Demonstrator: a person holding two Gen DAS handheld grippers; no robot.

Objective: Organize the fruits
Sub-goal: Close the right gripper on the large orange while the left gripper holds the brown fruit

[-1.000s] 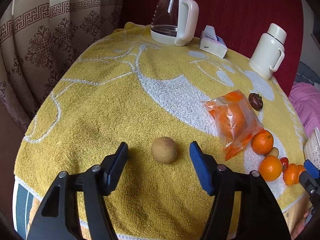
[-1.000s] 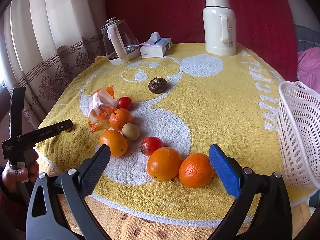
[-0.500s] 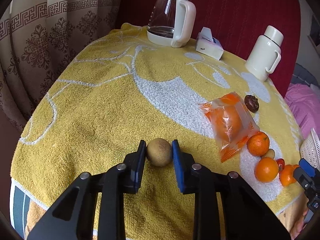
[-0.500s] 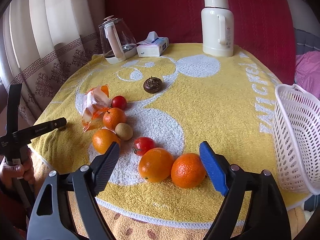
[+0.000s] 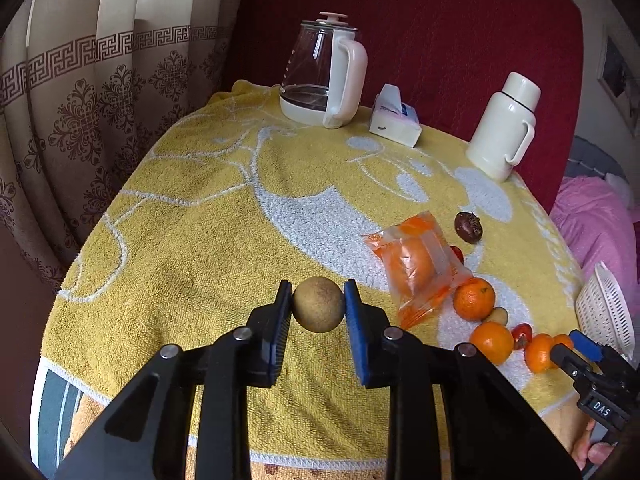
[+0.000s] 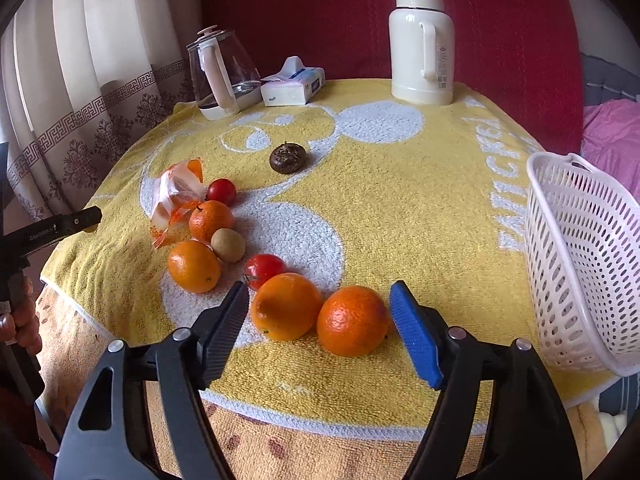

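My left gripper is shut on a round brown fruit and holds it just above the yellow towel. My right gripper is open with its jaws either side of two oranges at the towel's near edge. Beyond them lie a red tomato, a small brown fruit, two more oranges, another tomato, an orange plastic bag and a dark fruit. A white basket stands at the right.
A glass kettle, a tissue box and a white thermos stand at the back of the table. A patterned curtain hangs at the left. A pink blanket lies to the right.
My left gripper closed on the brown fruit and lifted it slightly. My right gripper moved forward and narrowed around the two near oranges.
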